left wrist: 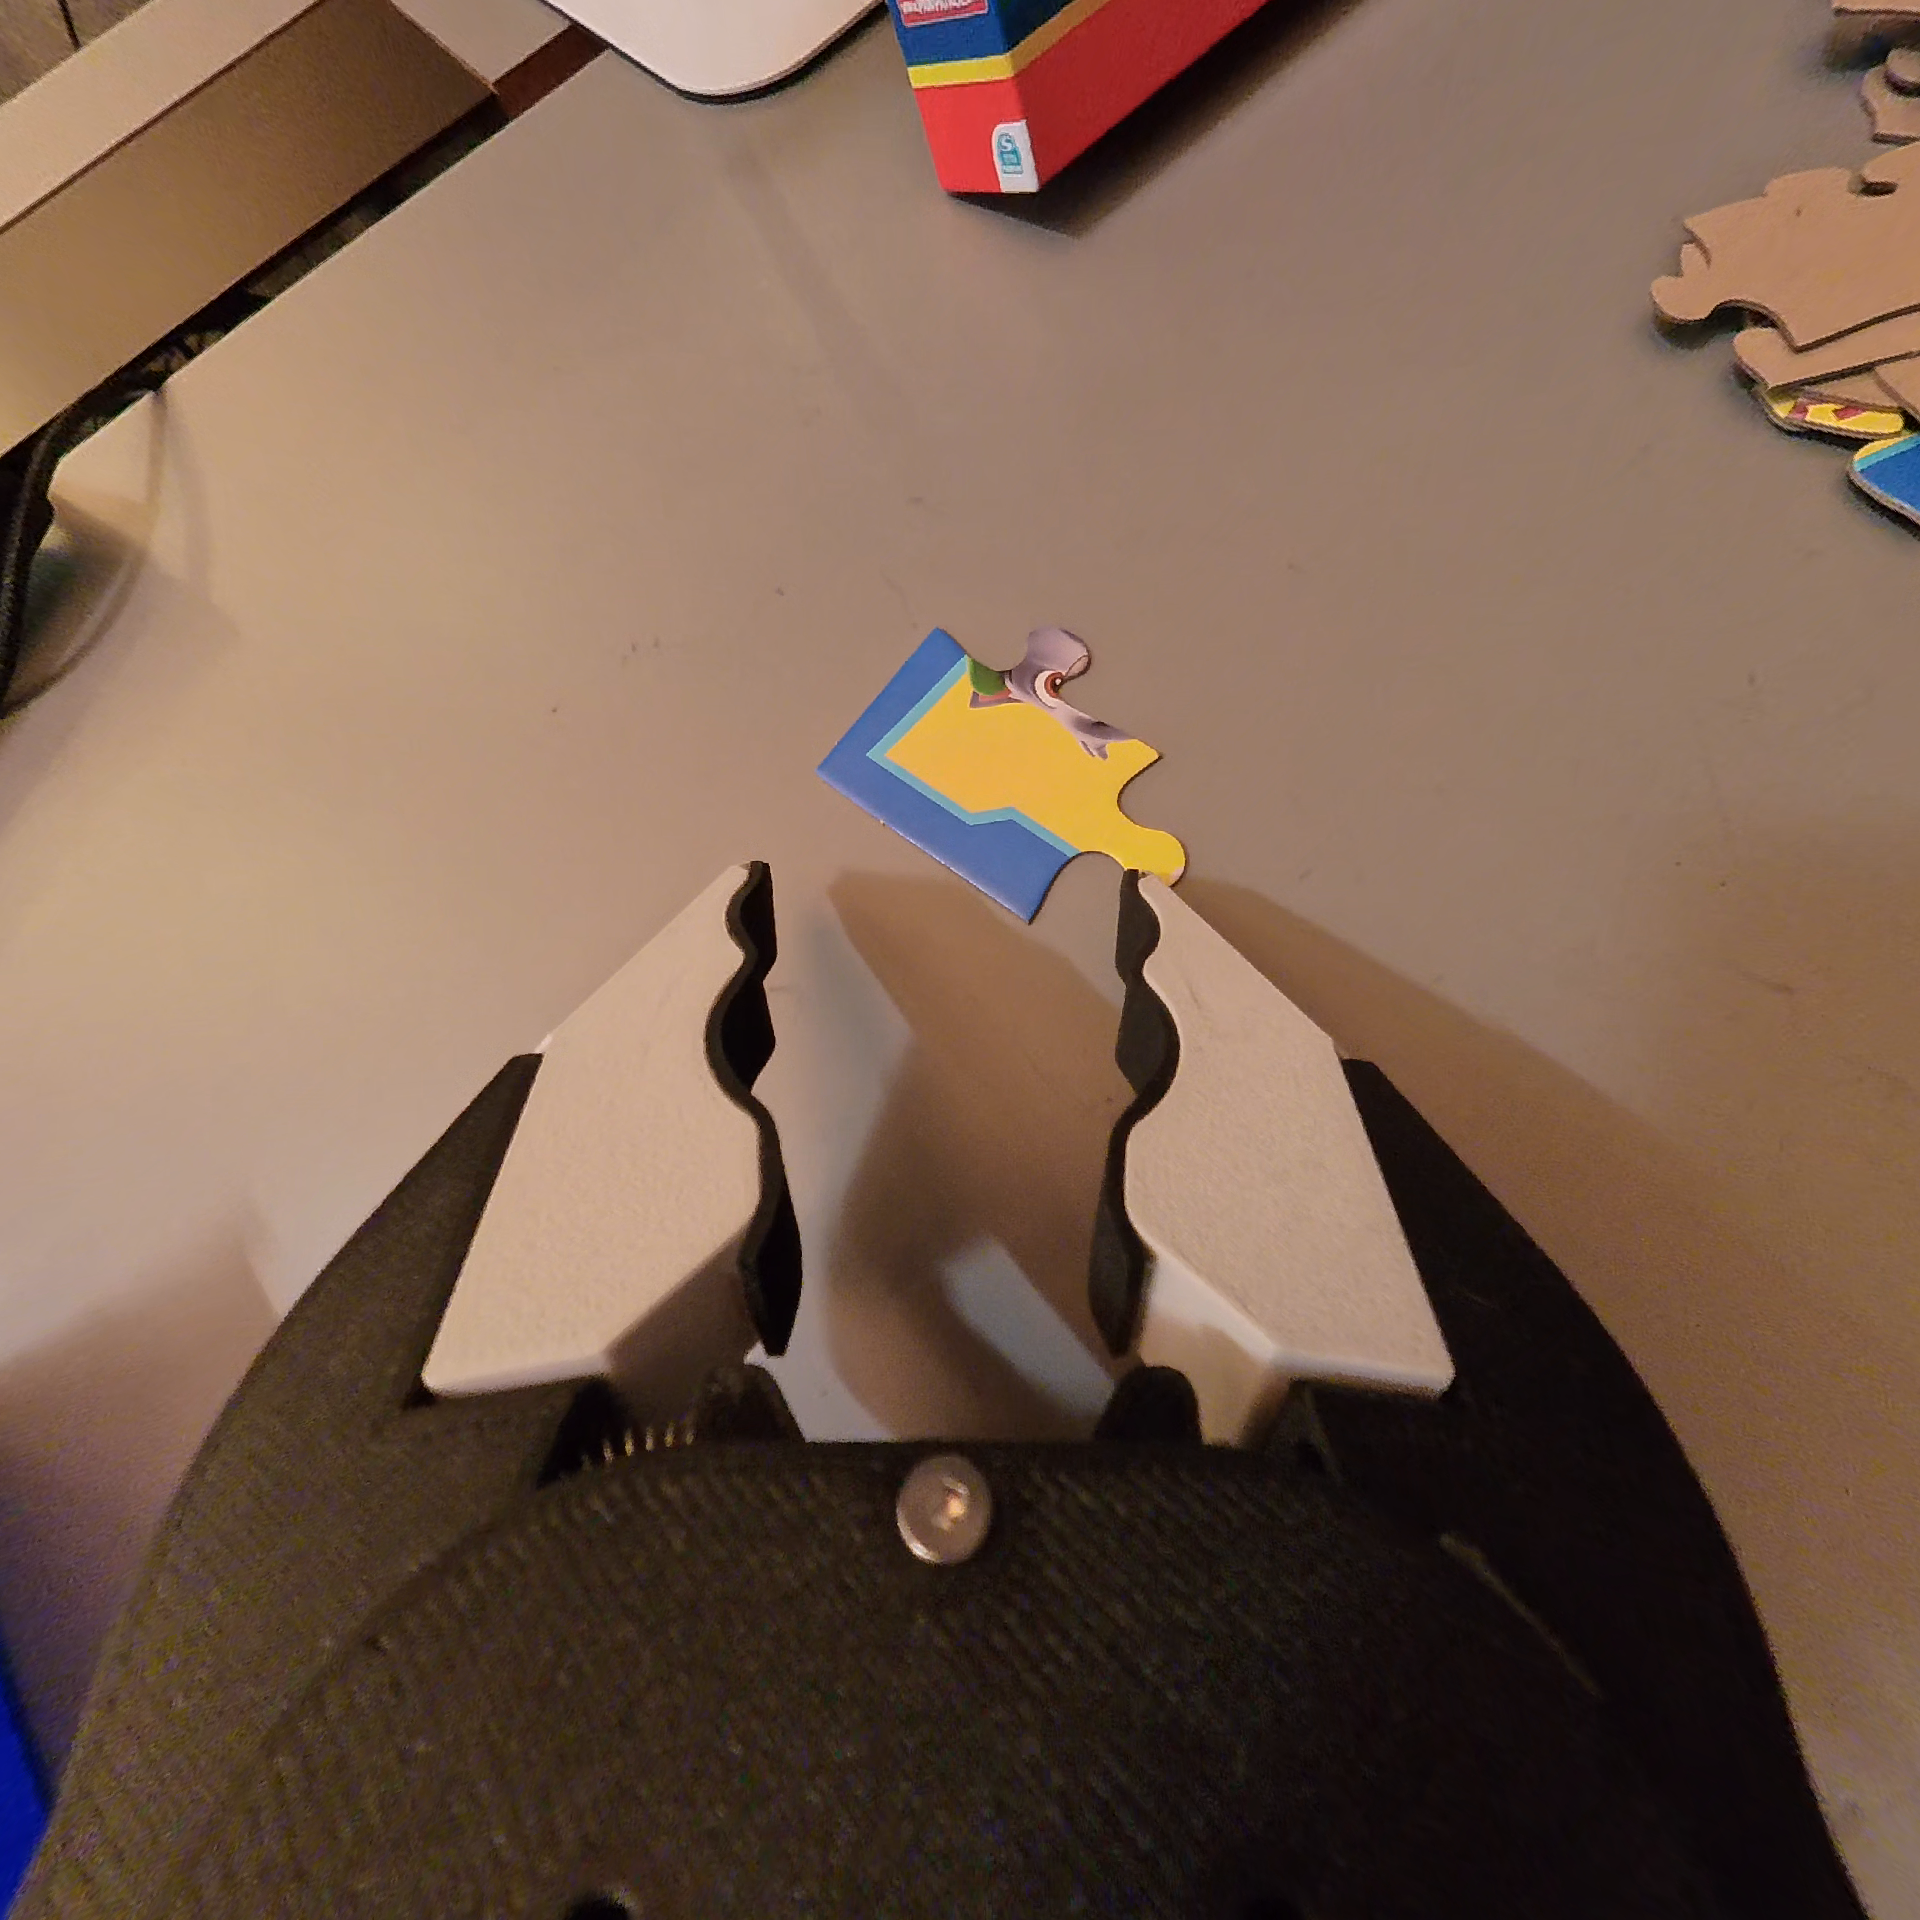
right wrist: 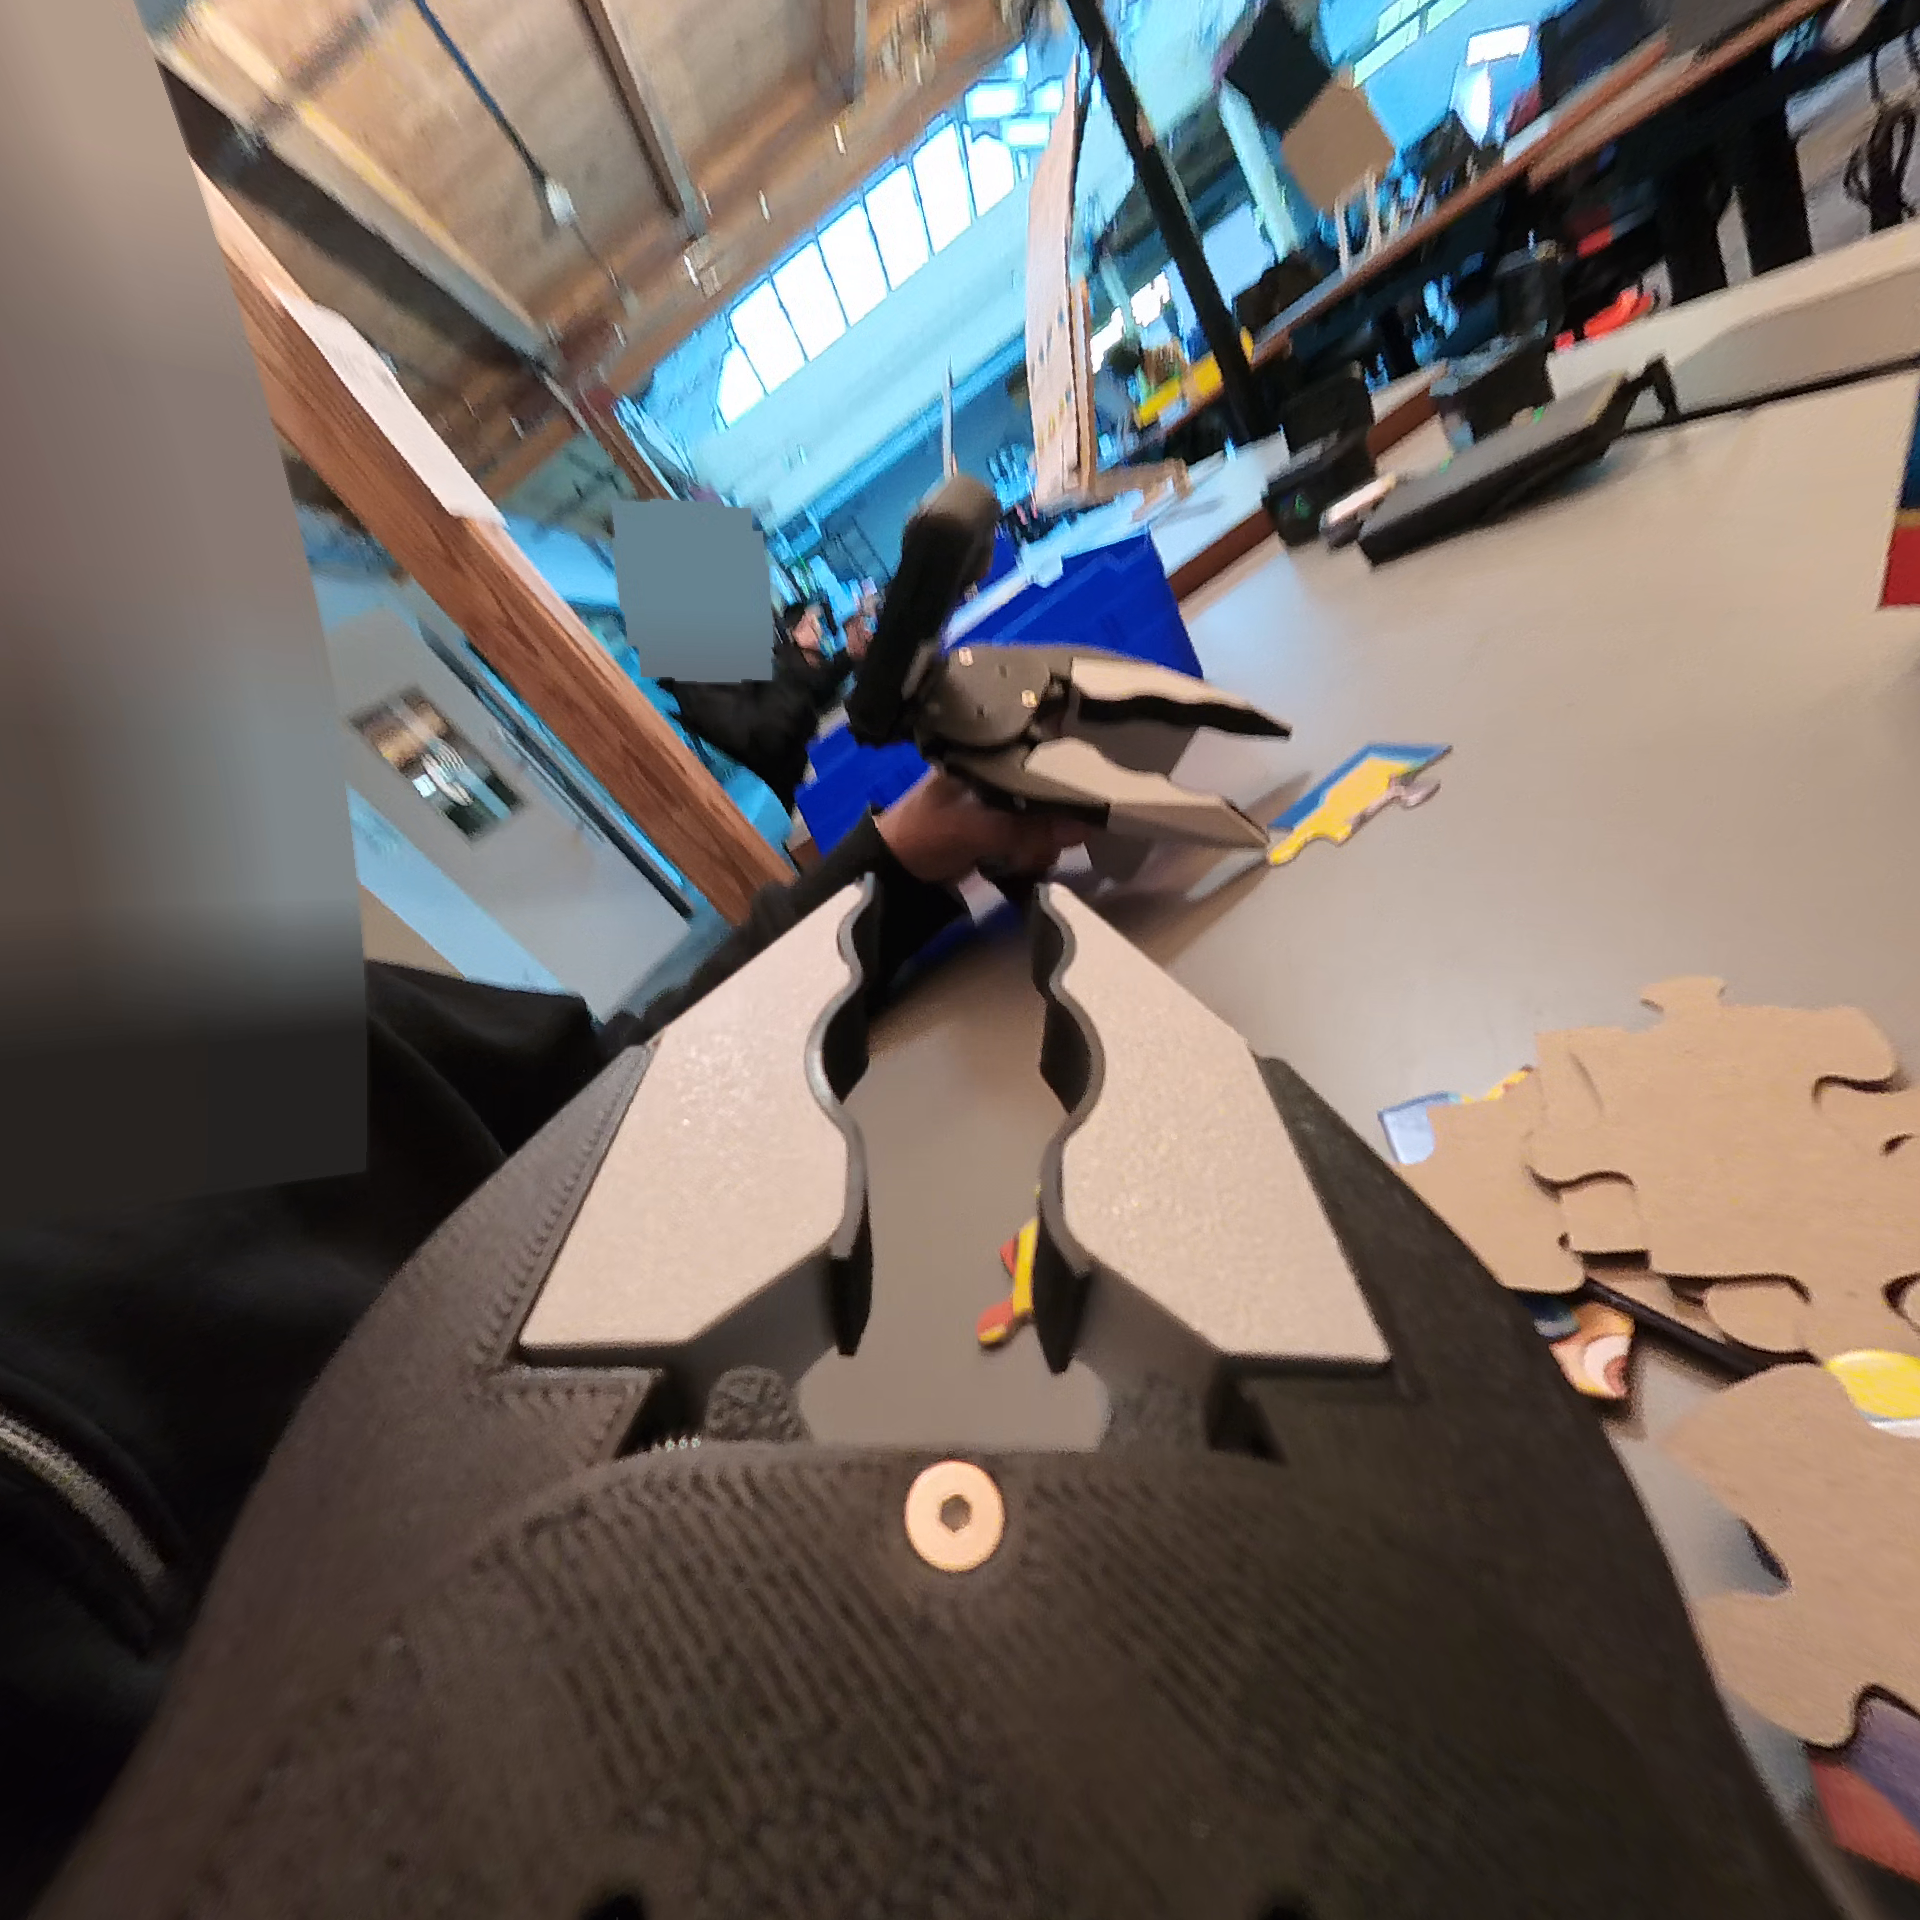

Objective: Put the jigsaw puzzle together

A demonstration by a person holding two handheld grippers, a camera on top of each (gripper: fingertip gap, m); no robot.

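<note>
A puzzle piece (left wrist: 992, 774) with a blue border and yellow field lies flat on the grey table (left wrist: 1351, 644). My left gripper (left wrist: 945, 873) is open just short of it. The right fingertip (left wrist: 1135, 904) is at the piece's yellow tab, and nothing is between the pads. In the right wrist view the left gripper (right wrist: 1270, 781) hovers low and open beside the same piece (right wrist: 1351, 795). My right gripper (right wrist: 954, 888) is raised above the table, open and empty. A coloured piece (right wrist: 1013, 1288) shows on the table beneath its fingers.
A red and blue box (left wrist: 1039, 94) stands at the far edge. A pile of mostly face-down brown puzzle pieces (left wrist: 1808, 281) lies to the right, also in the right wrist view (right wrist: 1714, 1143). A blue bin (right wrist: 1091, 613) and dark devices (right wrist: 1475, 488) sit beyond.
</note>
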